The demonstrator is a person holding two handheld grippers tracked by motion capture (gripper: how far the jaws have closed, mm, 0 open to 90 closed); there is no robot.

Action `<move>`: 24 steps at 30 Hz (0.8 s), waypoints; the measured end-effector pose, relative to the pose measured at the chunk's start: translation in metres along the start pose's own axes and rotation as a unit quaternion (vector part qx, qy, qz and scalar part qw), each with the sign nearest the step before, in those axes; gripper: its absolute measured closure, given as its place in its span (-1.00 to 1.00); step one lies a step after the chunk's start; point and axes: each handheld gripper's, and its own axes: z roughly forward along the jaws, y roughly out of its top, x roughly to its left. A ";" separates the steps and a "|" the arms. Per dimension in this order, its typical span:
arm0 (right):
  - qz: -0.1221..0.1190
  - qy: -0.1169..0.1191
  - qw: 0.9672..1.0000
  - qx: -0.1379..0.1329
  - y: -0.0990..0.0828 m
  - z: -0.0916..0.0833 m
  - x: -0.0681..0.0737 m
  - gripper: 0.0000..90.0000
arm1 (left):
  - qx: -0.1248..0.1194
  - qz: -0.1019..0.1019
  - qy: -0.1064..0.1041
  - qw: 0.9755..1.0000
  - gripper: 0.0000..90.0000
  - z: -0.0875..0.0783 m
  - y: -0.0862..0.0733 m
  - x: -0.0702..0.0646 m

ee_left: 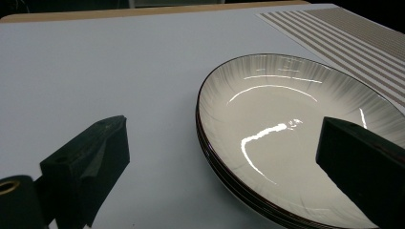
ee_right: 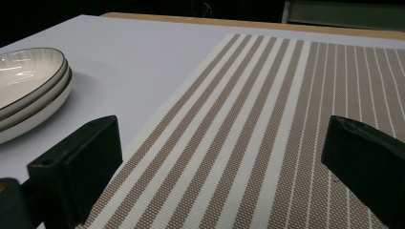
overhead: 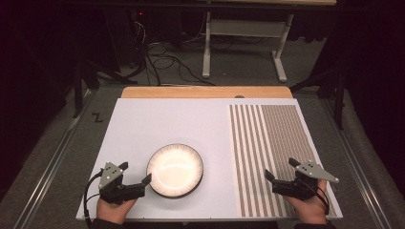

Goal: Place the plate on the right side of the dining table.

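High view, plates: a stack of glazed plates [overhead: 175, 170] sits on the near left part of the white desk [overhead: 157, 119], just beside my left tongs [overhead: 135, 174].
High view, left tongs: spread wide, one jaw tip at the stack's left rim, holding nothing.
High view, right tongs: my right tongs [overhead: 282, 169] hover over the striped placemat [overhead: 270, 152], spread wide and empty, well apart from the stack.
Left gripper view, plates: the stack [ee_left: 286, 138] lies between my jaws, the right jaw over the bowl of the top plate, the left jaw out over bare desk.
Left gripper view, handling: I judge it ceramic, stiff, fairly heavy as a stack, breakable, and slippery under that shiny glaze.
Left gripper view, grip: the thin dark rim of the top plate is my best hold, one jaw under the lip and one inside.
Right gripper view, plates: the stack [ee_right: 28, 90] shows as three plates, far left of my wide jaws.
Right gripper view, surroundings: the placemat [ee_right: 267, 138] lies flat beneath, woven and likely soft.
Right gripper view, obstacles: nothing stands between stack and mat; I judge the real risk is the lower plates dragging or clinking.
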 end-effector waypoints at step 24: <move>-0.047 0.034 0.998 0.005 0.032 0.026 0.043 -0.55 | 0.002 0.026 0.031 0.999 -0.92 -0.008 -0.001 0.011</move>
